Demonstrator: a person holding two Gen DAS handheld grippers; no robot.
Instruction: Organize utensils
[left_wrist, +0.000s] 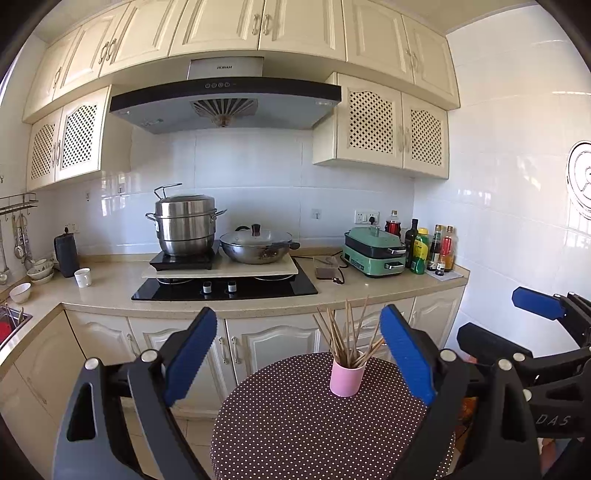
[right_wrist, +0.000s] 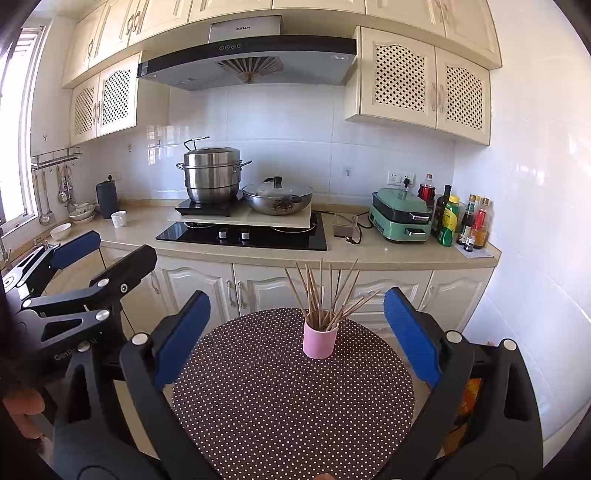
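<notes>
Looking along the left gripper (left_wrist: 299, 354), its two blue-padded fingers (left_wrist: 192, 354) are seen spread wide, with nothing held between them. A round table (left_wrist: 295, 424) with a brown dotted cloth lies below and ahead. A pink cup (left_wrist: 346, 376) stands upright on the far part of the table, seen between the finger pads but apart from both, nearer the right-hand one. A bundle of wooden sticks (left_wrist: 349, 332) is fanned out of the cup, tilted in several directions. The right gripper (left_wrist: 539, 306) is seen at the right edge, off the table; how its fingers stand cannot be told from here. Beyond, a counter (left_wrist: 110, 291) carries a black stove (left_wrist: 225, 288), a steel pot (left_wrist: 184, 225), a lidded wok (left_wrist: 258, 245), a green cooker (left_wrist: 373, 253) and a row of bottles (left_wrist: 432, 247).

From the right wrist, the right gripper (right_wrist: 295, 332) is seen with fingers (right_wrist: 412, 332) wide apart, gripping nothing. The pink cup (right_wrist: 320, 341) stands on the dotted table (right_wrist: 288, 406) at its far side, between the pads and touching neither. The sticks (right_wrist: 325, 295) splay upward from it. The left gripper (right_wrist: 99, 254) is seen at the left, beside the table; a blue pad and a black arm are visible, but its opening cannot be judged in this view. A fingertip of a hand (right_wrist: 24, 413) shows at the lower left edge.
</notes>
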